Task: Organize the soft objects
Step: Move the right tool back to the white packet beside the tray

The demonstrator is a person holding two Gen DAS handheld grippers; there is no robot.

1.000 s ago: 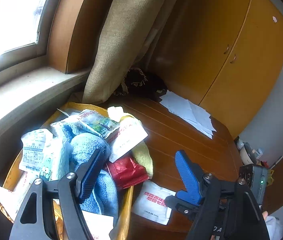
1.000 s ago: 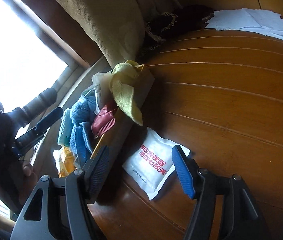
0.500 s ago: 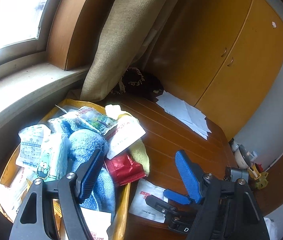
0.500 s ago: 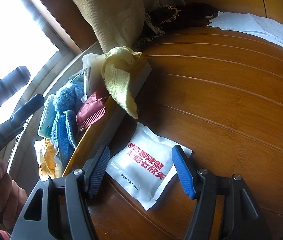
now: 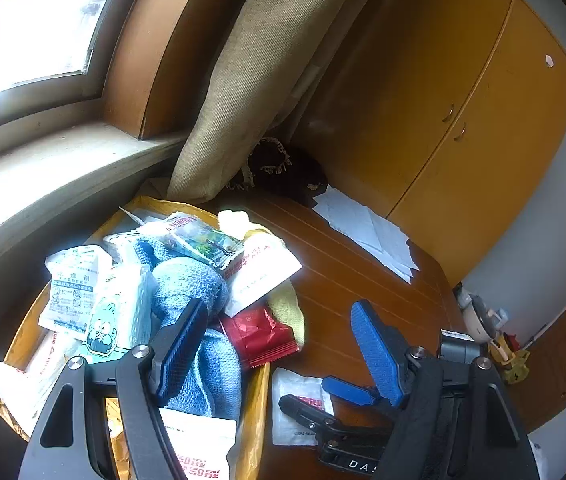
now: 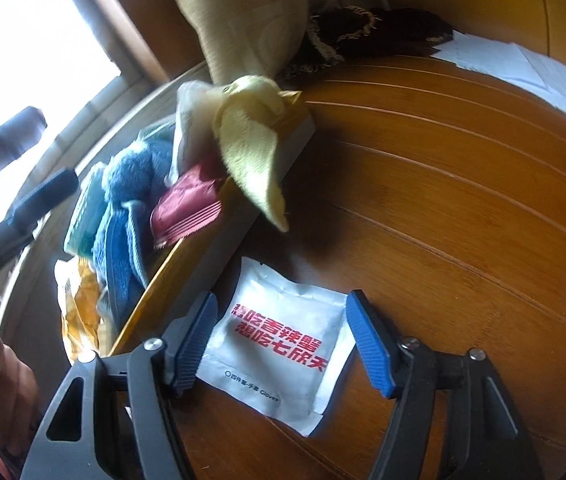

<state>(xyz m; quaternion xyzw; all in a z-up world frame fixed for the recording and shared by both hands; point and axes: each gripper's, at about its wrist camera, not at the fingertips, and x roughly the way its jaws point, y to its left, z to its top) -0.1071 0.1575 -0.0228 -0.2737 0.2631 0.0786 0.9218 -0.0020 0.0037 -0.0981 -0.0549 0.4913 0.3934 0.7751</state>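
Flat white sachet with red lettering [image 6: 279, 344] lying on the brown wooden tabletop [image 6: 463, 220] just beside the overfilled yellow tray [image 6: 155, 288], straddled by right gripper [image 6: 283, 344], fingers spread wide, apparently for a pickup. Long axis diagonal, one corner toward the tray. Left gripper [image 5: 279, 352] poised above the tray, fingers wide, empty.

Packet [image 6: 279, 344] lies flat on the bench [image 6: 463, 208], right beside the tray [image 6: 211, 264], with the right claw [image 6: 283, 348] straddling it. Towels [image 5: 199, 300] and pouches piled in the tray; papers [image 5: 367, 228] lie further back near the cupboard [image 5: 483, 128].
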